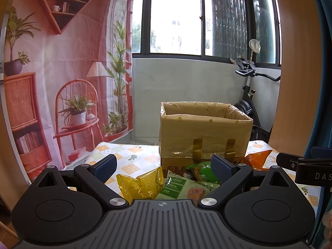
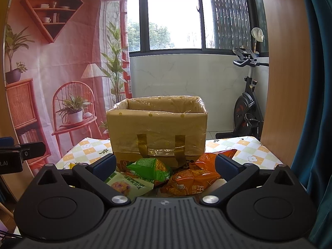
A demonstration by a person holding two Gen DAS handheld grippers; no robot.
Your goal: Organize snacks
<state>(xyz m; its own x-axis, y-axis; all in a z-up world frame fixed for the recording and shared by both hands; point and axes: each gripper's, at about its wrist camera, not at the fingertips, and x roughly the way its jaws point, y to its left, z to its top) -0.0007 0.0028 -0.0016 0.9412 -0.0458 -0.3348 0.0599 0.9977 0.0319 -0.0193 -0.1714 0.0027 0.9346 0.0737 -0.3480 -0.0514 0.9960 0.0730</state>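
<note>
**Both claws wide, snacks heaped before the box**

The left gripper (image 1: 164, 166) hangs with its blue-padded fingers spread wide, gripping nothing, and the right gripper (image 2: 165, 166) beside it is just as open. Between them, on the checked flower-print tablecloth (image 1: 132, 157), lies a loose heap: a crinkled yellow foil packet (image 1: 141, 183), a pale green printed pouch (image 1: 176, 185), a bright green bag of corn snacks (image 2: 150, 169) and an orange crisp bag (image 2: 191, 181) (its lower end cut off by the gripper body). Just behind stands the open brown cardboard box lined with clear plastic (image 2: 157, 128); its inside cannot be seen from here.
</note>
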